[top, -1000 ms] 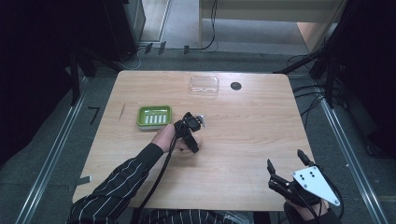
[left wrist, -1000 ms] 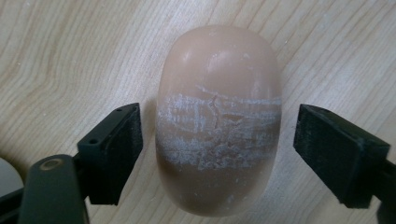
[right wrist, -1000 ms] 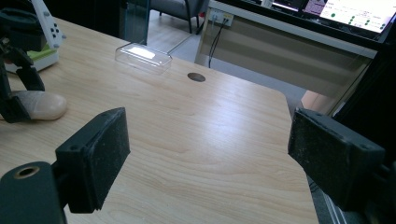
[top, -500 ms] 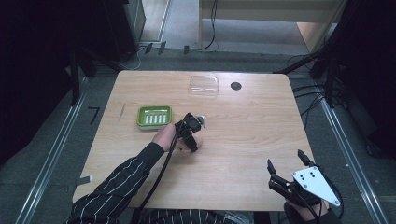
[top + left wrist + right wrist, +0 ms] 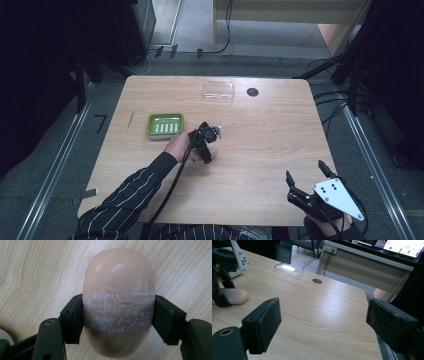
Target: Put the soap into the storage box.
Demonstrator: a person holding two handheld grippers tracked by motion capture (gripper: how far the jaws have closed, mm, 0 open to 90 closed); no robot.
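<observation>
A beige oval soap bar [image 5: 118, 290] lies on the wooden table [image 5: 260, 130], its middle scuffed white. My left gripper [image 5: 118, 317] is shut on it, one pad pressing each side; its jaws have just been closing around the bar. In the high view this gripper [image 5: 204, 149] sits at the table's centre, just right of a green soap dish [image 5: 165, 125]. The right gripper view shows the soap bar [image 5: 234, 296] far left. My right gripper [image 5: 305, 172] hovers at the front right edge, open, with nothing between its pads [image 5: 263, 325].
A clear plastic lid [image 5: 218, 91] rests near the table's far edge, beside a round cable hole [image 5: 252, 92]. A striped sleeve [image 5: 135, 190] crosses the front left. Cables and dark stands ring the table.
</observation>
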